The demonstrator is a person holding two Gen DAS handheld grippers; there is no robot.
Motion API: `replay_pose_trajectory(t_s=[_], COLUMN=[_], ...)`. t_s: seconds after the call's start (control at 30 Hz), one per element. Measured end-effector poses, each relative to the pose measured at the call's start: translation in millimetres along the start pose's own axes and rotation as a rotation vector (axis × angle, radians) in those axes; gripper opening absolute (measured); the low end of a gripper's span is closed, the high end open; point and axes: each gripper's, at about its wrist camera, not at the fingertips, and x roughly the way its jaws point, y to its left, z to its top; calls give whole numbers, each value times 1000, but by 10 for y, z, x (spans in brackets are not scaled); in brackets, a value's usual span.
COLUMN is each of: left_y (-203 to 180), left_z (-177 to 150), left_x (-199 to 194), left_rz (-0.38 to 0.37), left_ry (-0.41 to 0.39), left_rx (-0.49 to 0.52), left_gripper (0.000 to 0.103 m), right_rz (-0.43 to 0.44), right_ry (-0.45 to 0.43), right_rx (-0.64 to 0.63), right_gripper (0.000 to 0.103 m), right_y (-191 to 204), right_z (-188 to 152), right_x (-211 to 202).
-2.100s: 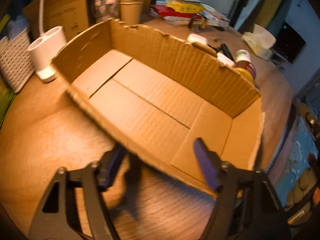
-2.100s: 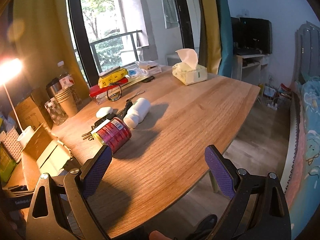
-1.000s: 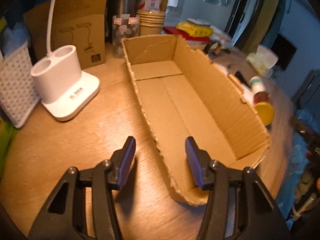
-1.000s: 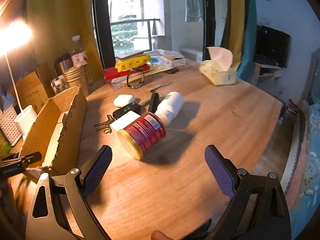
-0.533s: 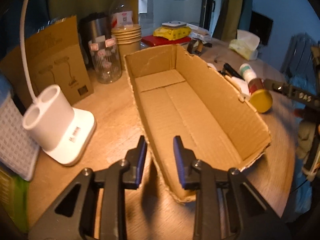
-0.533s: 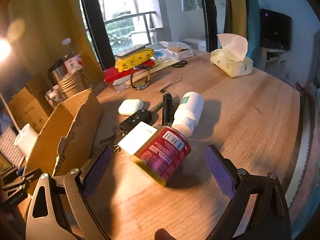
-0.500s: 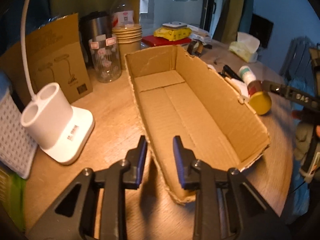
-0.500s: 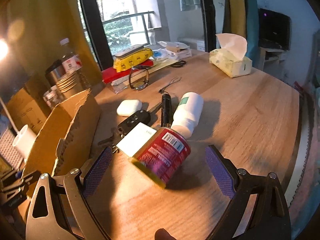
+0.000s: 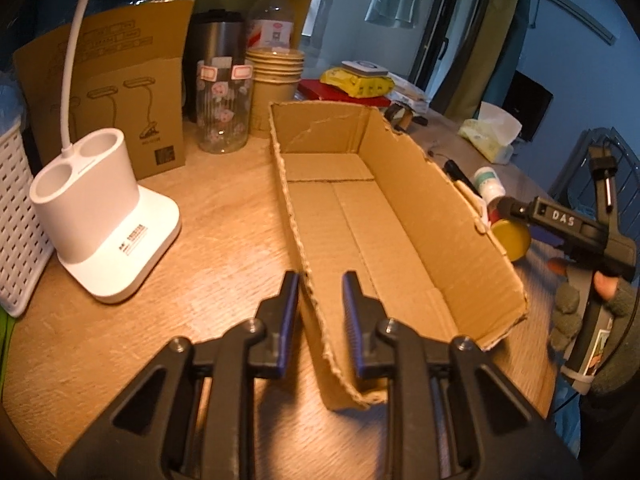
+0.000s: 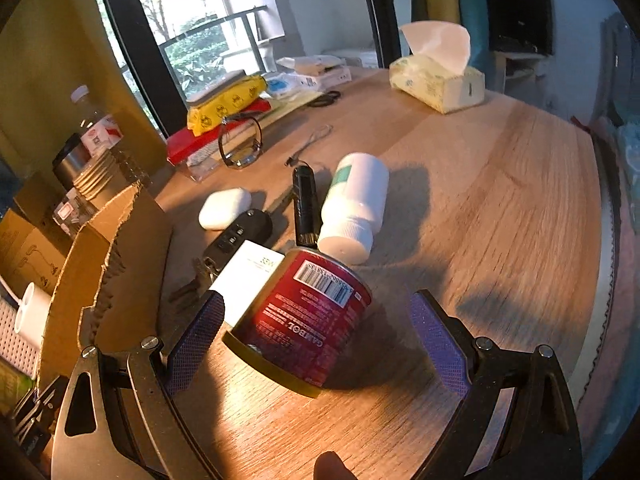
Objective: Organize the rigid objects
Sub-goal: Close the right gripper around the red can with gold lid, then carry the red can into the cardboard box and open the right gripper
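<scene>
Closing in since a second ago, the left gripper (image 9: 320, 312) straddles the cardboard box (image 9: 400, 216) wall, narrowing; the right gripper (image 10: 316, 340), wide, starts closing around the red can (image 10: 308, 320), untouched.

The long open brown cardboard box (image 9: 360, 216) lies on the round wooden table (image 10: 500, 200). Left of it stands the white two-hole lamp base (image 9: 100, 216); behind it, the stacked paper cups (image 9: 276, 76); right of it, apparently touching nothing, the red cylindrical can (image 10: 308, 316) on its side.

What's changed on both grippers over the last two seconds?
The left gripper narrowed from wide open and is closing astride the box wall. The right gripper swung from the open table down to the red can, jaws just starting to close around it, not touching. The can, bottle and keys stayed put.
</scene>
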Motion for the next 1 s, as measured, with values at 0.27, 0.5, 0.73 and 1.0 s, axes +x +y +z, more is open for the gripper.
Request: replay_pose_trajectory(t_s=[0.27,0.5,0.73,1.0], left_y=[13,0,7,35], left_z=[-30,-76,-91,-73], left_x=[67,168,118,118], left_rz=[-7,12,25,24], left_ry=[12,39,7,7], left_rx=[-6,-15,-33,-45], left_gripper=[24,23,12,11], right_rz=[27,42,56,69], right_ry=[47,32,0,-28], right_rx=[39,23,-12,-31], right_gripper=[67,65,63,62], right_y=[-49,-78,-17,13], right_z=[-55,-71,-50,-58], right_x=[70,-19,-170,-352])
